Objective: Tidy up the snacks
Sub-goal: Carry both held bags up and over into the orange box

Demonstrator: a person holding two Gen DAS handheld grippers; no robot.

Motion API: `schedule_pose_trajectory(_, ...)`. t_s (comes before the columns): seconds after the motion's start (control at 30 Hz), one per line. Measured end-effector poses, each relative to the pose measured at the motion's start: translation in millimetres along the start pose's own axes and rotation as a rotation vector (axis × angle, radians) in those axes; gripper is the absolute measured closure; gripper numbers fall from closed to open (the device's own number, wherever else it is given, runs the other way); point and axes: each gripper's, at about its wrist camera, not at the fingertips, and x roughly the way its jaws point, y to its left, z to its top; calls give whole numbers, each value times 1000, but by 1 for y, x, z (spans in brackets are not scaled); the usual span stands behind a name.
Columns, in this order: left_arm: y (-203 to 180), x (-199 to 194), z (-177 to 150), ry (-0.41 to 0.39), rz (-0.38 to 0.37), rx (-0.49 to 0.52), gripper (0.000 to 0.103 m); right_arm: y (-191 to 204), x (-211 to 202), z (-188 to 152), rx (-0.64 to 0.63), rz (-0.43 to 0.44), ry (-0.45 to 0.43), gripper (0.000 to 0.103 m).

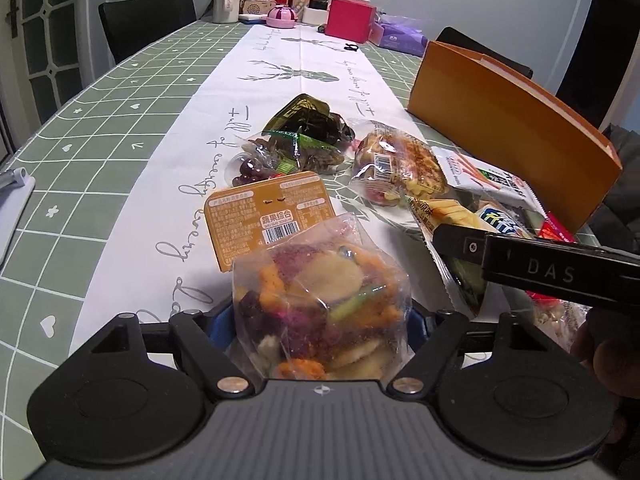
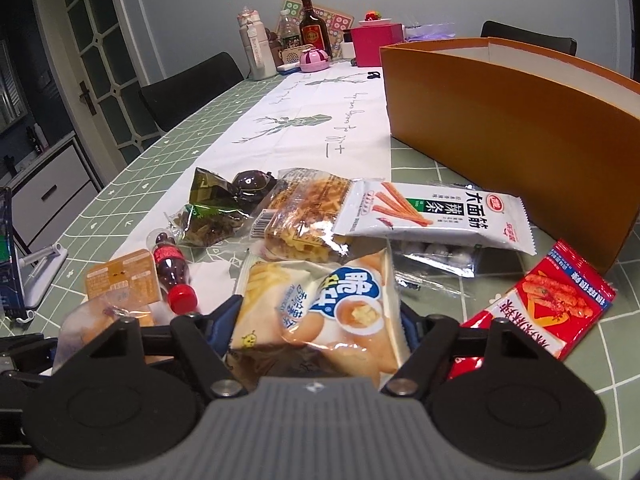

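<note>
A clear bag of mixed vegetable crisps [image 1: 320, 296] with an orange header card lies near the table's front edge. My left gripper [image 1: 320, 316] is shut on it, and the blue pads [image 1: 219, 322] touch both of its sides. A yellow-and-blue bag of fry-shaped chips [image 2: 320, 312] sits in my right gripper [image 2: 316, 316], which is shut on its lower part. The right gripper's black body [image 1: 540, 268] also shows in the left wrist view, over the snack pile. An open orange box [image 2: 520, 152] stands upright at the right behind the snacks.
Loose snacks lie on the green checked tablecloth: a white spicy-strip packet [image 2: 432, 216], a red packet [image 2: 552, 300], a waffle bag [image 2: 304, 216], dark green packets [image 2: 216, 200] and a mini cola bottle [image 2: 172, 276]. Bottles and a pink box [image 1: 350, 20] stand at the far end.
</note>
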Motion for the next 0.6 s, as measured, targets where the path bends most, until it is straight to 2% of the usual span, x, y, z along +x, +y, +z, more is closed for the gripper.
schedule_pose_trajectory(0.13,1,-4,-1,-7,-33,-1,21,-4,-3,0,11,13,-8,35)
schedule_pose_trajectory(0.6,-18,-30,16,-53,-48,115,22,-15,-38,12,21,38,-89,36)
